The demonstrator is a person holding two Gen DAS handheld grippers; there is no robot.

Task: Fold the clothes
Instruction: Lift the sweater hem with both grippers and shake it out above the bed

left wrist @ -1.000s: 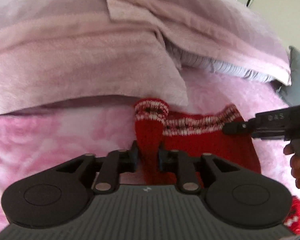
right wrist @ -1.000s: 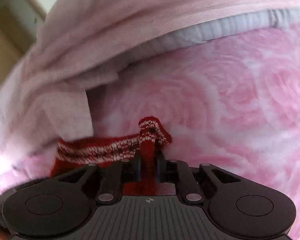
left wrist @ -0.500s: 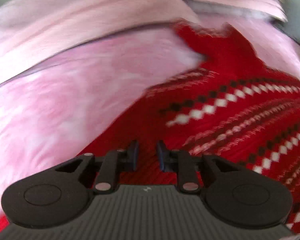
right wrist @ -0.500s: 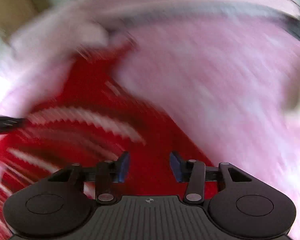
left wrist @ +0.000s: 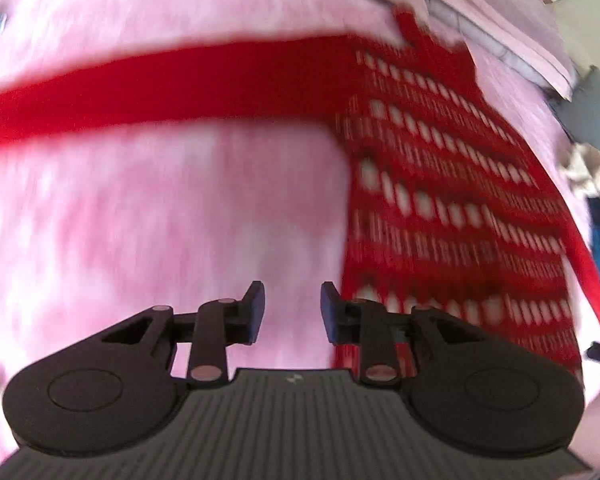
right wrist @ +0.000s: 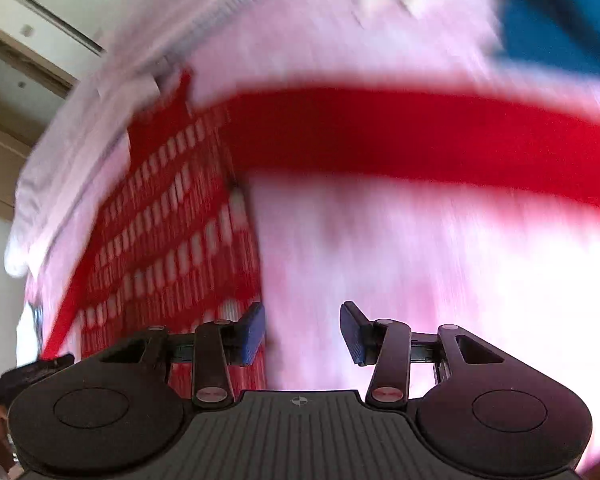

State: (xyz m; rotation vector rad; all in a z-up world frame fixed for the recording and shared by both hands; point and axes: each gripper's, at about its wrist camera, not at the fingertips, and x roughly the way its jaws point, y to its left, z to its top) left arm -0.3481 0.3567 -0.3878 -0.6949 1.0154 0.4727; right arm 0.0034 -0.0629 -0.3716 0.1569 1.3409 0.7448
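A red knitted sweater (left wrist: 452, 184) with white patterned rows lies spread flat on a fluffy pink blanket (left wrist: 160, 232). One plain red sleeve (left wrist: 160, 80) stretches out to the left in the left wrist view. In the right wrist view the sweater body (right wrist: 172, 232) is at the left and its other sleeve (right wrist: 420, 140) runs to the right. My left gripper (left wrist: 292, 312) hovers over bare blanket beside the sweater's left edge, its jaws opening with nothing between them. My right gripper (right wrist: 302, 332) stands open over the blanket beside the sweater's right edge, holding nothing. Both views are motion-blurred.
Pale pink bedding and a pillow (left wrist: 480, 8) lie past the sweater's collar. A blue garment (right wrist: 560, 20) and a whitish crumpled cloth (left wrist: 588, 172) lie at the blanket's side. A grey cushion (left wrist: 596, 108) is at the far right. Wall and cabinetry (right wrist: 20, 80) show at left.
Both grippers have let go of the sweater's patterned hem and swung back and outward. The sweater now lies spread out with both sleeves extended, and each gripper is over bare blanket at its side.
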